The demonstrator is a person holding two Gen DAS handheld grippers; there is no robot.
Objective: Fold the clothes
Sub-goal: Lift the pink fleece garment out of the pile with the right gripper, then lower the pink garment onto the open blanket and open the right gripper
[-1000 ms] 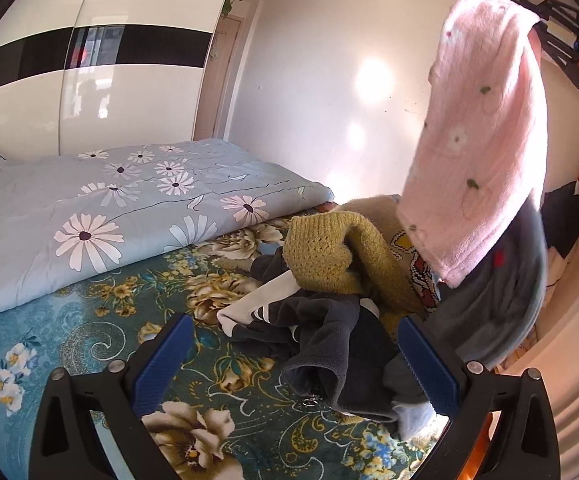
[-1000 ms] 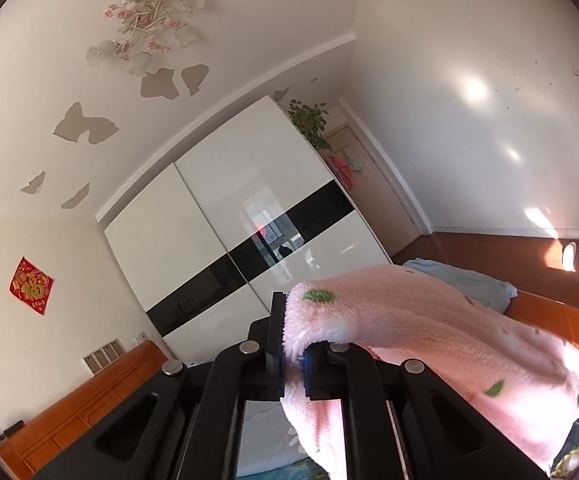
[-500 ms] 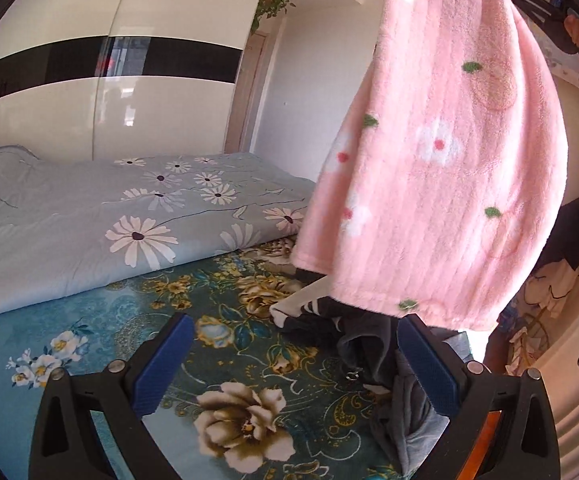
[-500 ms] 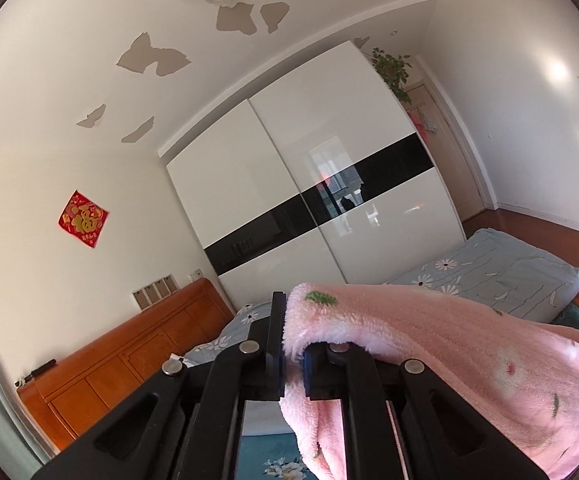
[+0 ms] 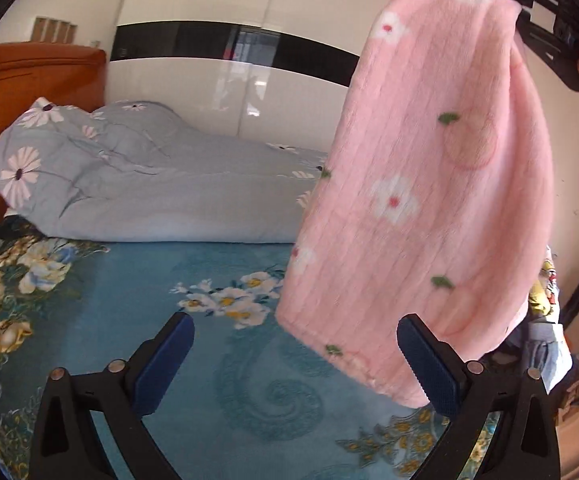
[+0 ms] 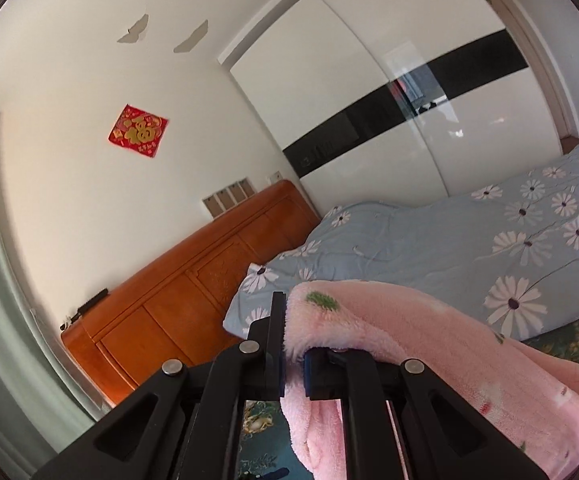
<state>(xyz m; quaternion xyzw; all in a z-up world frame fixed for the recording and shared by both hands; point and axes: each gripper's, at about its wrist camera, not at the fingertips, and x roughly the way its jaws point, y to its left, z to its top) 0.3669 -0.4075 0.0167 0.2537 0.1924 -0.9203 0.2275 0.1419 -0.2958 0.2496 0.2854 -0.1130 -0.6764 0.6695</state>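
Observation:
A fluffy pink garment (image 5: 429, 200) with white flowers and green leaves hangs in the air above the bed. My right gripper (image 6: 294, 364) is shut on its top edge (image 6: 329, 320) and holds it up; that gripper also shows at the top right of the left wrist view (image 5: 529, 0). My left gripper (image 5: 295, 364) is open and empty, low over the blue floral bedsheet (image 5: 149, 300). The garment's bottom hem hangs just beyond its right finger (image 5: 425, 364).
A folded grey-blue daisy quilt (image 5: 149, 192) lies along the far side of the bed. An orange wooden headboard (image 6: 177, 300) stands at the left. A white wardrobe with a black band (image 6: 429, 112) is behind. A pile of clothes (image 5: 541, 312) peeks out at the right edge.
Both grippers have swung left, toward the headboard. The pink garment has moved with the right gripper, away from the clothes pile, and hangs over open sheet.

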